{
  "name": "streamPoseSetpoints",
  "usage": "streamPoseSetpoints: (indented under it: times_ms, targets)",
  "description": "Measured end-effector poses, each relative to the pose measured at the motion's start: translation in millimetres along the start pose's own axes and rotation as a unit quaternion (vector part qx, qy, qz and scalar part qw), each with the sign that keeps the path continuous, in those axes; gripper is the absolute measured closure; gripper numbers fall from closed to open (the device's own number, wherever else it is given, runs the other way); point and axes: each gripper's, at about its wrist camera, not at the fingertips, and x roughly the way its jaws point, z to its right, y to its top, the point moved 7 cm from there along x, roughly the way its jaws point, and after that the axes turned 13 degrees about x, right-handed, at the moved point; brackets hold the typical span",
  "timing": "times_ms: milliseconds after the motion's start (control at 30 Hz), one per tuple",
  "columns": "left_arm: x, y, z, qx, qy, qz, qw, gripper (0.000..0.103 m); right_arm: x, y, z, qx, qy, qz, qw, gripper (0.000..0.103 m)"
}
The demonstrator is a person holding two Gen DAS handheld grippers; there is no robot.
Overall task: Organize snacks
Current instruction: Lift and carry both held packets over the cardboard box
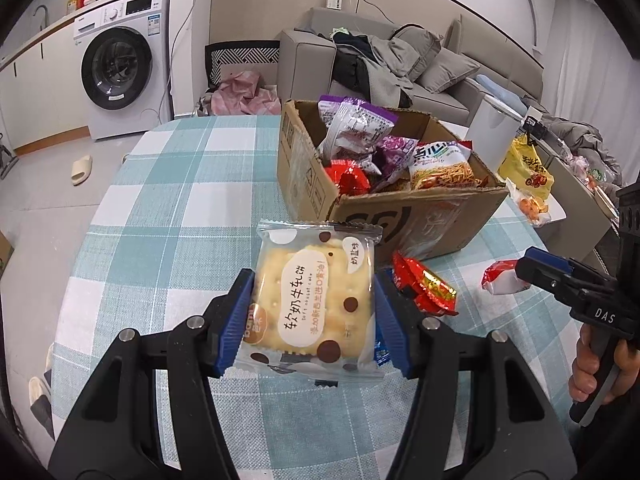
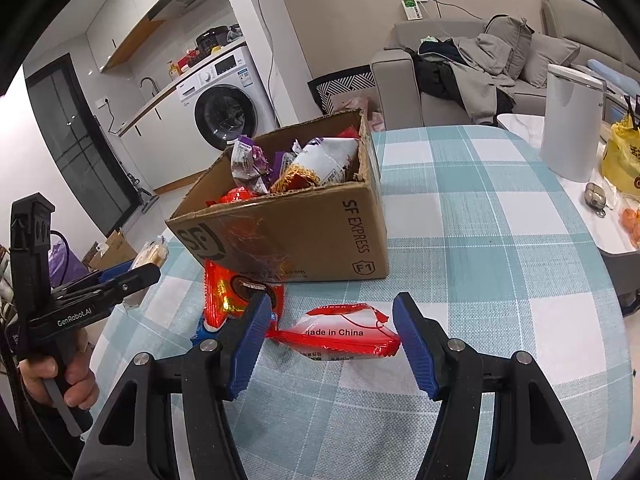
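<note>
A yellow cracker packet [image 1: 316, 300] with brown dots hangs above the checked tablecloth [image 1: 180, 200], and my left gripper [image 1: 312, 312] is shut on its two sides. My right gripper [image 2: 331, 312] is shut on a red-and-white snack packet [image 2: 340, 332], held just over the cloth; its ends meet both blue pads. Behind both stands an open cardboard box [image 1: 400, 220] [image 2: 312, 232] holding several snack bags. A red packet [image 1: 424, 284] [image 2: 228, 292] lies against the box's front, with a small blue packet [image 2: 200, 330] partly under it.
A white cylindrical appliance [image 2: 572, 120] and a yellow bag [image 2: 620, 160] stand on a side table to the right. The round table's edge curves close on the left. A sofa [image 1: 400, 60] and a washing machine [image 1: 120, 68] are beyond.
</note>
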Motion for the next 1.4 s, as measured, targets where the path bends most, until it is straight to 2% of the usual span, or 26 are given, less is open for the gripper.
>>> streamPoseSetpoints:
  times_ms: [1033,1400]
  targets:
    - [-33.0,50.9,22.2,0.020,-0.019,0.057,0.9980,0.047,-52.5,37.5,-50.8,-0.043,0.027,0.063,0.997,0.038]
    - [-30.8,74.2,34.7,0.033,-0.021,0.071,0.9967,0.047,-67.2,59.8,-71.3,-0.048,0.043,0.091,0.994,0.038]
